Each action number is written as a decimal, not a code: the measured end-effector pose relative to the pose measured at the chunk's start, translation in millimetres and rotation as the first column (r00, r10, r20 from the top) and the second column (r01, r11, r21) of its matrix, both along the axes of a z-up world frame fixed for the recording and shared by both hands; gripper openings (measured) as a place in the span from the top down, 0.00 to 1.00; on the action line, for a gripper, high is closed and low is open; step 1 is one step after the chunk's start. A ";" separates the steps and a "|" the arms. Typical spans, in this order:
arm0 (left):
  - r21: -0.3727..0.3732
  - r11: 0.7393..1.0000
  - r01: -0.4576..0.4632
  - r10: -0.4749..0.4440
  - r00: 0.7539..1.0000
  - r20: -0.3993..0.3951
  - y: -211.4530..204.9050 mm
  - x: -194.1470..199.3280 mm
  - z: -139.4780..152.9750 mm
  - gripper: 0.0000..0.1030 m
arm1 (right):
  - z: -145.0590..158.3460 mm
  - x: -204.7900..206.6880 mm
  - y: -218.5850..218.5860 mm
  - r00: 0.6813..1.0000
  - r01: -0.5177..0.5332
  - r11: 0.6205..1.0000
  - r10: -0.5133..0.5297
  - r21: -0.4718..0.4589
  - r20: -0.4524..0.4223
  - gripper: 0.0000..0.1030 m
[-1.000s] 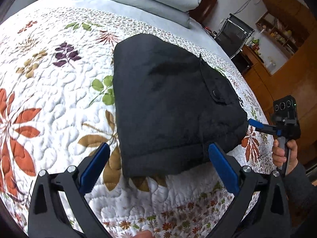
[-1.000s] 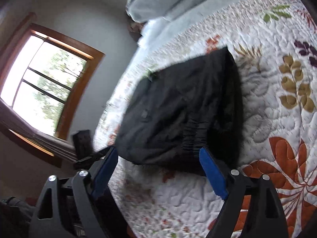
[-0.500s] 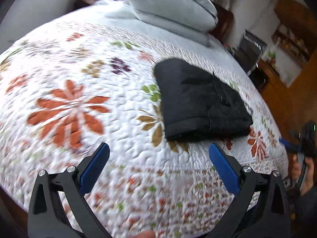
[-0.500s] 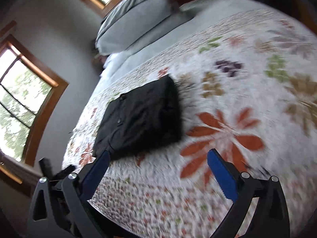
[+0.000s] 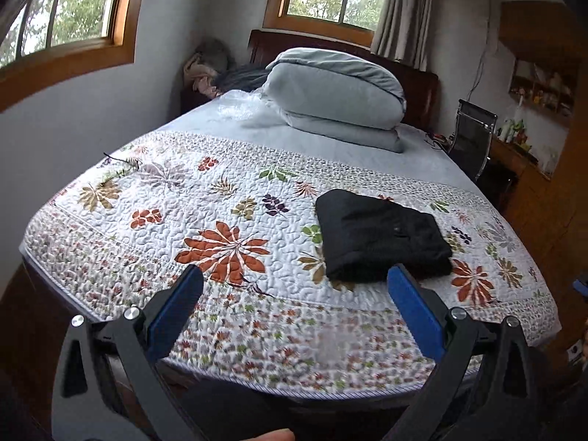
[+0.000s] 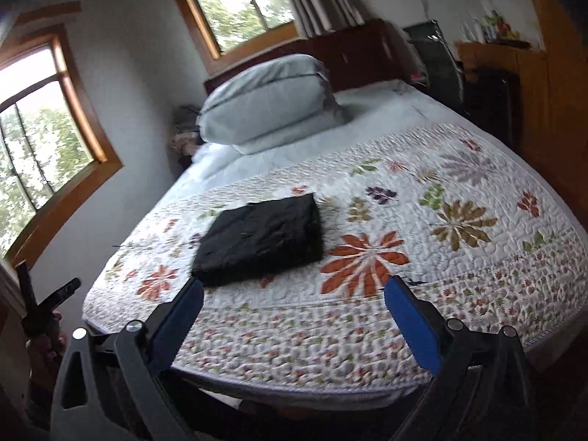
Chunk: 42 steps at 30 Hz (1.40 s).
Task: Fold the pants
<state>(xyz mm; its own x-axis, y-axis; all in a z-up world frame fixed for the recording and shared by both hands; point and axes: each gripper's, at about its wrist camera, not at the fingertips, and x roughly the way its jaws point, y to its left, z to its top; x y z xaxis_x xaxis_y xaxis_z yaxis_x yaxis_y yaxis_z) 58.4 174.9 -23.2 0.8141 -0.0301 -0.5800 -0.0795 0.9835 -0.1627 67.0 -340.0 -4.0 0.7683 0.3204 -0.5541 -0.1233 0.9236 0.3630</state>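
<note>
We are looking down the bed from its foot, and the black pants, folded into a thick rectangular bundle (image 5: 380, 240), are lying flat on the white quilted bedspread with red, green and purple leaf prints (image 5: 228, 220), toward the foot end. In the left wrist view we are holding the left gripper with black arms and blue finger pads (image 5: 294, 286) out over the foot of the bed, its jaws spread wide with nothing between them; the bundle is sitting beyond the tips, nearer the right-hand finger, and apart from both pads. In the right wrist view we are holding the right gripper of the same black-and-blue build (image 6: 294, 290) the same way, jaws gaping and carrying nothing, with the folded bundle (image 6: 261, 244) showing just past the left-hand fingertip, not touching it. The view is blurring a little at the quilt's near edge. Farther up the bed a pale grey-blue folded duvet (image 5: 334, 95) is resting on the light blue sheet (image 5: 235, 119) in front of the dark wooden headboard (image 5: 419, 84). Two wood-framed windows (image 6: 239, 7) are showing green trees outside, and a black chair (image 5: 472, 136) is standing beside the bed by the wooden shelving.
</note>
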 end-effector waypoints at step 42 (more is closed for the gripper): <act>0.095 0.993 0.069 -0.065 0.997 -0.048 -139.1 -84.5 15.9 0.03 | 36.2 -84.1 138.2 0.977 -0.199 0.965 0.209 -0.174 0.044 0.03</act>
<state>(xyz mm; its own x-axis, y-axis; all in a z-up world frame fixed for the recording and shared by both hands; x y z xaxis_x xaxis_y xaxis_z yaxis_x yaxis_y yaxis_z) -26.0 35.8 -7.3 0.7853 -0.0255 -0.6186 -0.0181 0.9978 -0.0641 -17.1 -201.8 32.2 0.7307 0.3809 -0.5666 -0.3329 0.9233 0.1914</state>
